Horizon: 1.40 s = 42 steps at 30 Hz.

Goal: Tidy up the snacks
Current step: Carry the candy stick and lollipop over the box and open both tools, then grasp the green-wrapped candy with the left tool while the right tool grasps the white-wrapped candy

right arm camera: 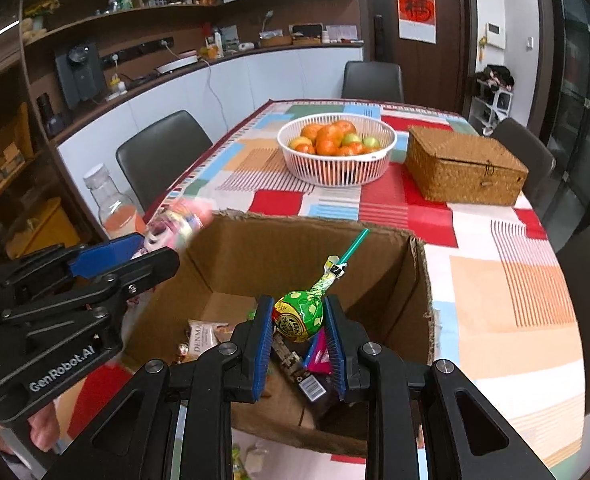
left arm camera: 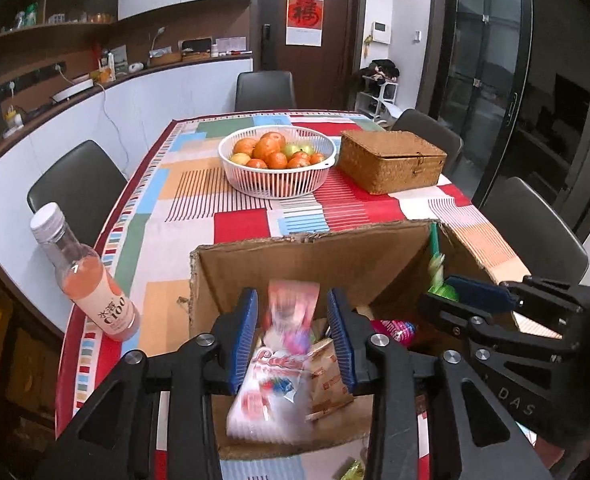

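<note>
An open cardboard box (left arm camera: 307, 256) (right arm camera: 295, 256) stands at the near end of the table with several snack packs inside. My left gripper (left arm camera: 293, 332) hangs over the box with its jaws wide; a pink-and-white snack bag (left arm camera: 275, 372), motion-blurred, sits between the pads without clear contact. The same bag (right arm camera: 179, 222) shows at that gripper's tip in the right wrist view. My right gripper (right arm camera: 300, 322) is shut on a green lollipop (right arm camera: 298, 314) with a teal stick, held over the box; it also shows in the left wrist view (left arm camera: 441, 286).
A juice bottle (left arm camera: 91, 280) stands at the table's left edge. A white basket of fruit (left arm camera: 277, 160) and a woven lidded box (left arm camera: 391, 160) sit further back. Dark chairs surround the table. A loose snack (right arm camera: 241, 460) lies in front of the box.
</note>
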Each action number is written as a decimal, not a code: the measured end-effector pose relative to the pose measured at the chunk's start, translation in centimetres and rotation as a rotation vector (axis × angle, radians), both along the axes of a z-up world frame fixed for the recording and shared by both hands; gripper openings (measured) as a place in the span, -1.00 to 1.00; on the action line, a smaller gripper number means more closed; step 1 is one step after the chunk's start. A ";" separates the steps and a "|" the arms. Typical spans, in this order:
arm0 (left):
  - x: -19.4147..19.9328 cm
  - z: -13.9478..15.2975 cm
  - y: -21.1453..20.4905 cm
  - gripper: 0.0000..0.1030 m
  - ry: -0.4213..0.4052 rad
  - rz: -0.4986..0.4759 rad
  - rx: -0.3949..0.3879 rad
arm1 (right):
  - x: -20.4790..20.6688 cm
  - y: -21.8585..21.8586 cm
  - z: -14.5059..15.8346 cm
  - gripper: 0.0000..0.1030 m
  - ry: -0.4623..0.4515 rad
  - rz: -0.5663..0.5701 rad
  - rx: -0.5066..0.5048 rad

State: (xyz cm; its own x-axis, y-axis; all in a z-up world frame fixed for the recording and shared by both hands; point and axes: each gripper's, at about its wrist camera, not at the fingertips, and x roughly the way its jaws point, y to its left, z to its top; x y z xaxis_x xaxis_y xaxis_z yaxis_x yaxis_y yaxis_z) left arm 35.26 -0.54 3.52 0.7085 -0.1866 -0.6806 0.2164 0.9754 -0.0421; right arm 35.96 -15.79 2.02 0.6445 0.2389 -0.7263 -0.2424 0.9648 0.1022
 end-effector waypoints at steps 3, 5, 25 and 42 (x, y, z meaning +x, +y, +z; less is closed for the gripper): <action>-1.4 0.2 0.4 -0.10 -0.018 0.012 -0.002 | -0.3 -0.2 0.1 -0.23 -0.016 -0.012 -0.005; -2.8 0.3 0.6 -0.10 -0.034 0.008 -0.009 | -1.2 -0.4 0.5 -0.23 -0.046 -0.018 -0.014; -11.8 -3.9 -1.1 -0.10 0.031 -0.071 -0.035 | -11.8 -1.3 -1.1 -0.23 -0.136 0.043 -0.039; -11.7 -12.2 -3.2 -0.10 0.264 -0.082 -0.036 | -12.4 -3.0 -8.4 -0.23 0.056 -0.010 -0.020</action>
